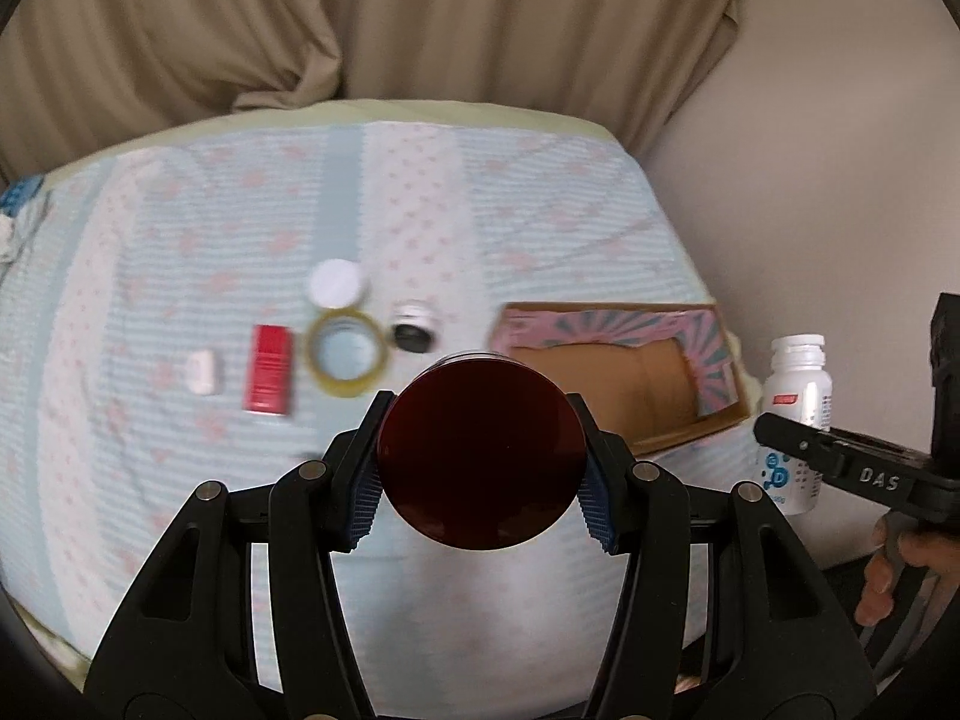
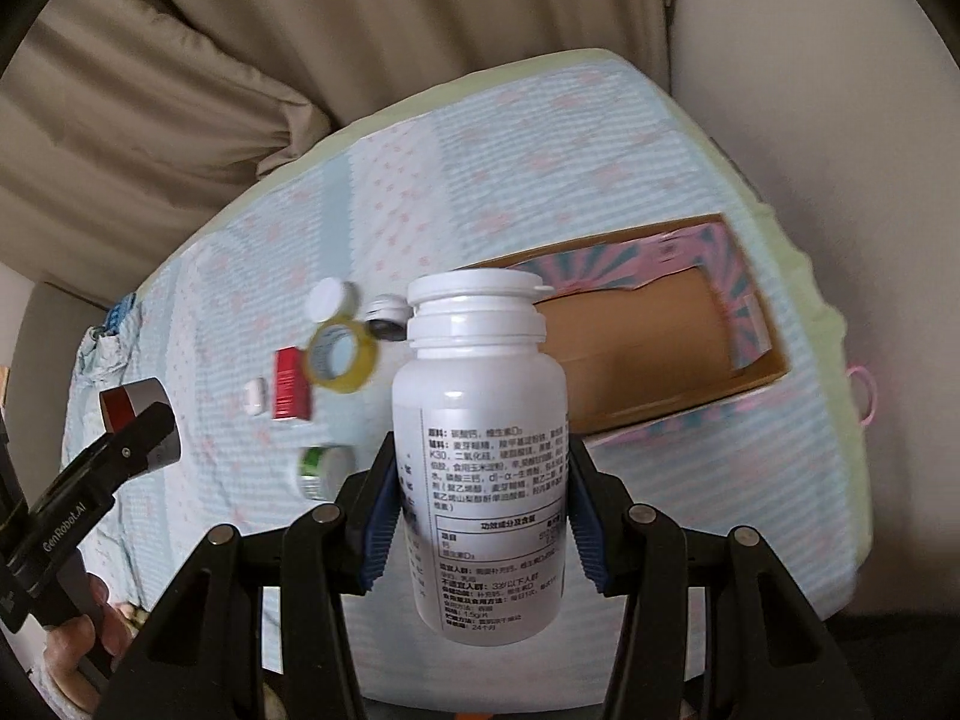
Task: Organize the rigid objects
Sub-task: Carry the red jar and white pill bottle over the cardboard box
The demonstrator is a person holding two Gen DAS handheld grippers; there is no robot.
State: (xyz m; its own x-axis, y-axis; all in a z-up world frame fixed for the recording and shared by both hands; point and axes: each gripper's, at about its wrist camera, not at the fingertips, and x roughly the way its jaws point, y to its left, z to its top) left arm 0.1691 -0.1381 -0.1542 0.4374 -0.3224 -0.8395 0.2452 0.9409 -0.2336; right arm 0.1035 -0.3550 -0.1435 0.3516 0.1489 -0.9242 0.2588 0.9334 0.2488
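My left gripper (image 1: 480, 420) is shut on a round dark red tin (image 1: 482, 455), held above the bed; the tin also shows in the right wrist view (image 2: 135, 414). My right gripper (image 2: 480, 468) is shut on a white pill bottle (image 2: 480, 450) with a printed label, held upright in the air; the bottle also shows in the left wrist view (image 1: 795, 408). An open cardboard box (image 1: 636, 384) with a pink and teal pattern lies on the bed at the right; it looks empty in the right wrist view (image 2: 648, 348).
On the striped bed cover (image 1: 180, 276) lie a tape roll (image 1: 347, 354), a red box (image 1: 269, 376), a small white item (image 1: 203, 372), a white jar (image 1: 337, 283) and a black-and-white jar (image 1: 414, 329). A green-labelled container (image 2: 321, 468) lies nearer. Curtains (image 1: 420, 18) hang behind.
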